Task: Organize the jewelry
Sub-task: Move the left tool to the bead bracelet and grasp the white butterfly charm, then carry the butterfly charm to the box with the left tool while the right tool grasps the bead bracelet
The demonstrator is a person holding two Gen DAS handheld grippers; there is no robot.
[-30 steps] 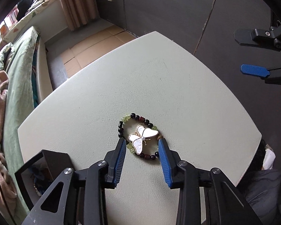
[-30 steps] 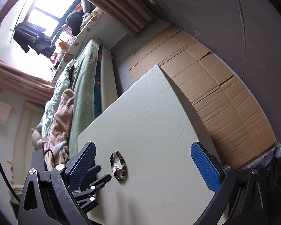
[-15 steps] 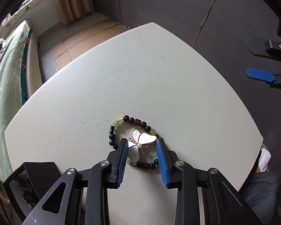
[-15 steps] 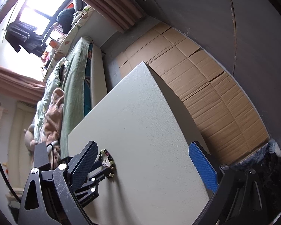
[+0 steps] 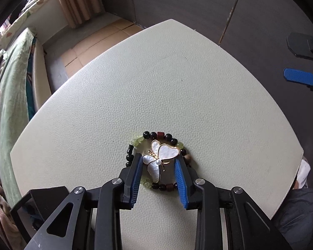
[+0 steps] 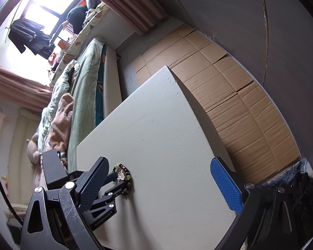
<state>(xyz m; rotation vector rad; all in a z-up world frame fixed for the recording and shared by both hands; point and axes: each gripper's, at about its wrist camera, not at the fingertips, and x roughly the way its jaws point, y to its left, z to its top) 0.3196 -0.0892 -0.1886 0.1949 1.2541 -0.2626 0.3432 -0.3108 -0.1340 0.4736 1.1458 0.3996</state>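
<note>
A bead bracelet of black, red and pale green beads lies on the cream table, with a white and gold butterfly brooch resting in its ring. My left gripper is low on the table, its blue pads either side of the brooch and over the bracelet, still a little apart. The bracelet also shows in the right wrist view, with the left gripper's fingers at it. My right gripper hangs wide open and empty off the table's right side.
A black open box stands at the table's near left corner, also seen in the right wrist view. A bed with green bedding runs along the left. Cardboard sheets cover the floor beyond the table.
My left gripper has moved forward and down over the bracelet and narrowed around the butterfly brooch. The right gripper stays open and has drifted slightly.
</note>
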